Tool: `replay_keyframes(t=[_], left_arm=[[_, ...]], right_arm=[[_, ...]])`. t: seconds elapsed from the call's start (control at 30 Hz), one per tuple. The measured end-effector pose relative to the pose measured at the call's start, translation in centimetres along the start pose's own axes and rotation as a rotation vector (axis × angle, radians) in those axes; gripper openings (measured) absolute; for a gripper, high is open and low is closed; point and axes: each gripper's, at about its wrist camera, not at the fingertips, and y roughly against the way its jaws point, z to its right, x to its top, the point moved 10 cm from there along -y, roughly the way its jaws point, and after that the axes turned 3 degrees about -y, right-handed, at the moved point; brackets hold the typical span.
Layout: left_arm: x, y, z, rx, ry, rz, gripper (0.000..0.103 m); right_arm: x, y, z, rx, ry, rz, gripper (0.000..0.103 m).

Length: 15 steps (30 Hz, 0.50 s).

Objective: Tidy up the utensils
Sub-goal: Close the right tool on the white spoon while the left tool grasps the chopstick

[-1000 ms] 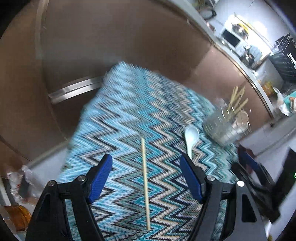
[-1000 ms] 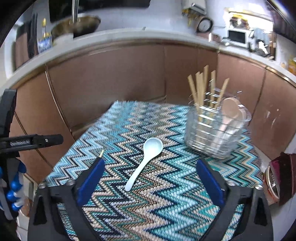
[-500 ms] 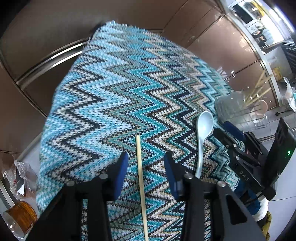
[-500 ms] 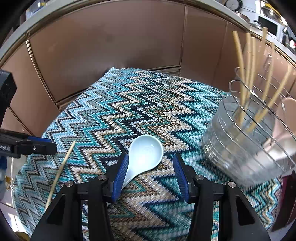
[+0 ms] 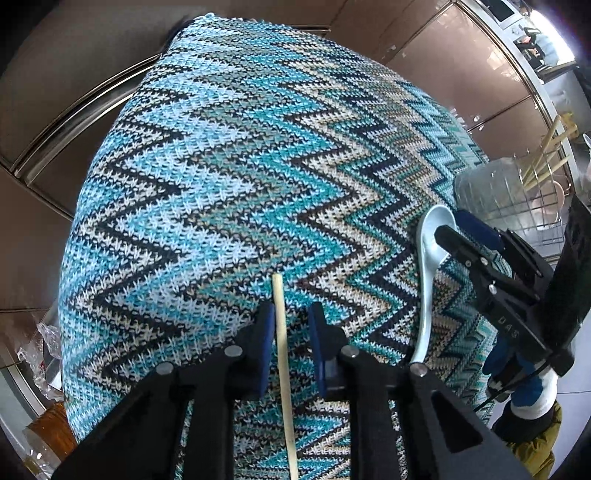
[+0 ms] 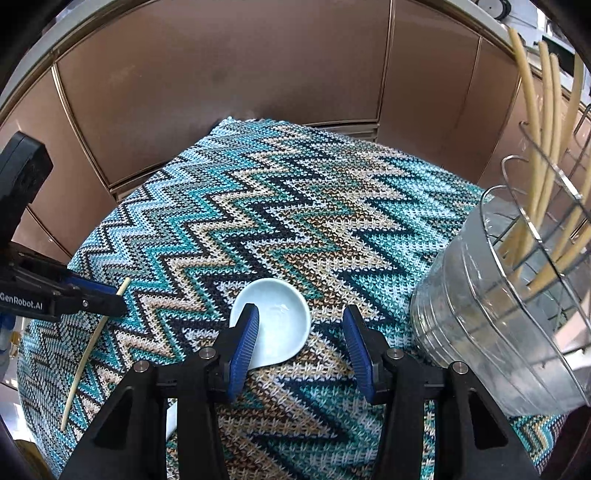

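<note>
Left wrist view: your left gripper (image 5: 290, 328) straddles the thin pale wooden chopstick (image 5: 282, 354) on the zigzag-knit blue cloth (image 5: 221, 166), narrowly parted, not clamped; it may roll away.

Right wrist view: your right gripper (image 6: 299, 347), half open, brackets the pale blue ceramic spoon (image 6: 280, 325)'s bowl; the glaze could slip. The clear wire-rimmed utensil holder (image 6: 491, 306) stands beside it.

A home kitchen is showing here. Brown cabinet doors (image 6: 229, 92) with brass-coloured trim are curving around under a pale countertop (image 6: 55, 40). A microwave (image 5: 498, 8) is sitting on the far counter. A wire utensil holder (image 6: 517, 288) is holding wooden chopsticks (image 6: 535, 129), standing on a table covered by a knitted zigzag cloth (image 5: 221, 166).
</note>
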Motion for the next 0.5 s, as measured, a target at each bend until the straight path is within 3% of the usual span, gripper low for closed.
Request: replay_keyframes(t=[0.17,0.33,0.5], left_arm=[[0.2,-0.1,0.0,-0.009,-0.002,0.004,0.015],[0.3,-0.2,-0.3,0.006,-0.001,0.010,0.007],[0.2,0.0,-0.5,0.007,0.011,0.032,0.005]], right_arm=[[0.1,-0.8,0.1,0.032,-0.005,-0.021,0.037],[0.1,-1.2,-0.6,0.057,0.014,-0.035,0.012],[0.4,0.3,-1.4,0.025,0.057,-0.001,0.008]])
